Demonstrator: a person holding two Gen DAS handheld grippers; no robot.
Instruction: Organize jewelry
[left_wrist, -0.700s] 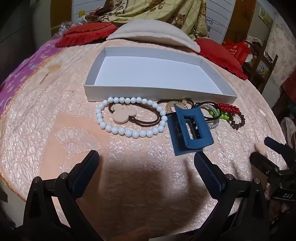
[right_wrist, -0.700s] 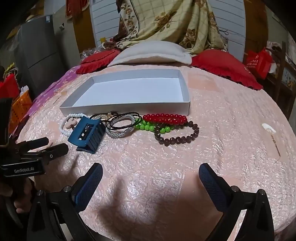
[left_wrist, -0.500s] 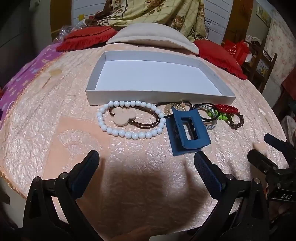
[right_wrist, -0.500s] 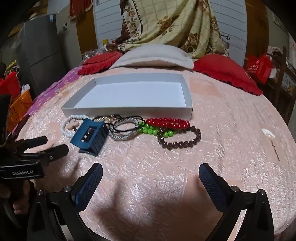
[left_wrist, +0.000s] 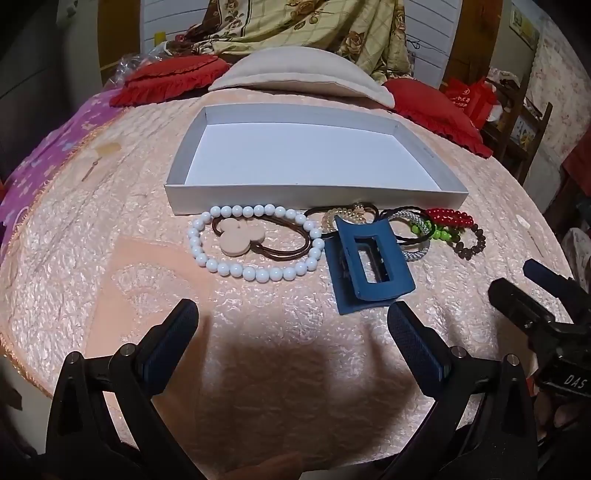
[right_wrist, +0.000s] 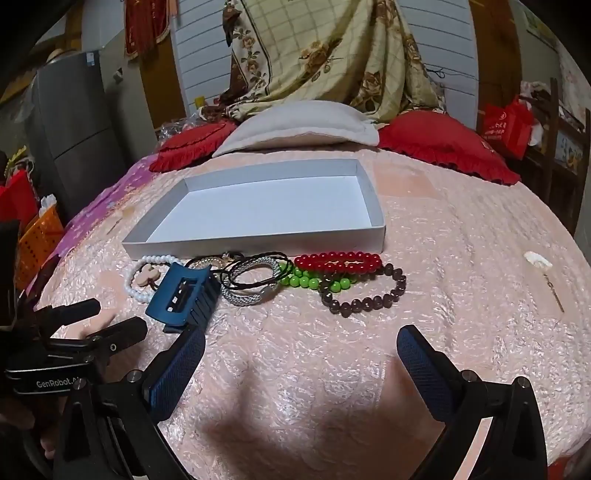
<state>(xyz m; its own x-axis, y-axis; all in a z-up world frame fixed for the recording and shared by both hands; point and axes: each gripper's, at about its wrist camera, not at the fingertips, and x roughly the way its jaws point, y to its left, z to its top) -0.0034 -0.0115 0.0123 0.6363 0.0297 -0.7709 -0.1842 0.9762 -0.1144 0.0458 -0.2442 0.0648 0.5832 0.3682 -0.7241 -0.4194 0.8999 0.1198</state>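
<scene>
An empty white box (left_wrist: 314, 195) (right_wrist: 258, 245) lies on the pink bedspread. In front of it lies a row of jewelry: a white bead bracelet (left_wrist: 236, 267) around a mouse-shaped hair tie (left_wrist: 238, 240), a blue hair claw (left_wrist: 369, 262) (right_wrist: 184, 295), a silver bangle (right_wrist: 251, 286), green beads (right_wrist: 306, 282), a red bead bracelet (right_wrist: 338, 262) and a brown bead bracelet (right_wrist: 365, 299). My left gripper (left_wrist: 291, 325) is open and empty, just short of the claw and white beads. My right gripper (right_wrist: 301, 354) is open and empty, short of the bracelets.
Red cushions (right_wrist: 439, 146) and a beige pillow (right_wrist: 299, 125) lie behind the box. A small white scrap and pin (right_wrist: 543, 269) lie on the right. The bed edge is near at the front. Each gripper shows at the side of the other's view.
Both grippers have moved a little forward toward the jewelry and dipped lower. Both stay open. Nothing on the bed has moved.
</scene>
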